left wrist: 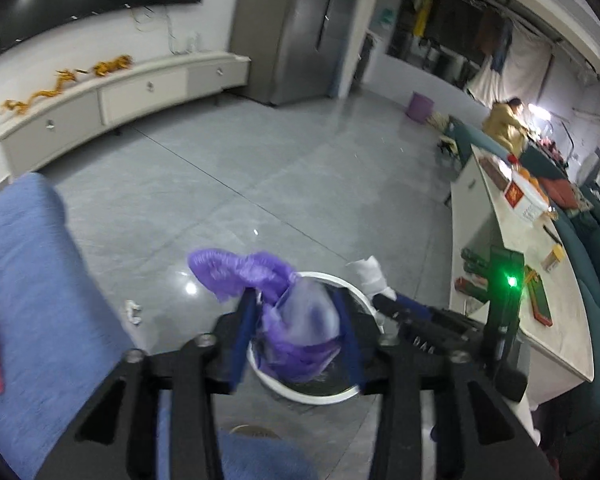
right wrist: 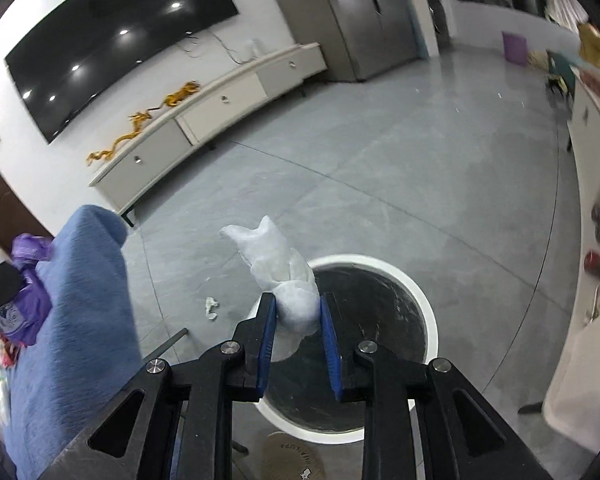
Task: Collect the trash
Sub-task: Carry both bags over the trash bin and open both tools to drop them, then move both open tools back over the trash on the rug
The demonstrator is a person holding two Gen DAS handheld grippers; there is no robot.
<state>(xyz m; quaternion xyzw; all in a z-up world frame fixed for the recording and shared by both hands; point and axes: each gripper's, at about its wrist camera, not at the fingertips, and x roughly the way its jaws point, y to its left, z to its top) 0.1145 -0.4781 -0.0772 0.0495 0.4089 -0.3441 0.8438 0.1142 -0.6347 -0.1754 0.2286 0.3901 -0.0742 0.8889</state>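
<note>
Left tongs (left wrist: 298, 320): clamped on crumpled purple plastic bag (left wrist: 260, 280), above round white-rimmed bin (right wrist: 428, 312). Right tongs (right wrist: 298, 316): clamped on white crumpled tissue wad (right wrist: 284, 276) (over bin mouth). Small white scrap (right wrist: 211, 307): on grey floor (right wrist: 380, 184).

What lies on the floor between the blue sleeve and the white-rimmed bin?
A small crumpled white scrap lies on the bare grey floor between the blue sleeve and the bin; both wrist views show it.
</note>
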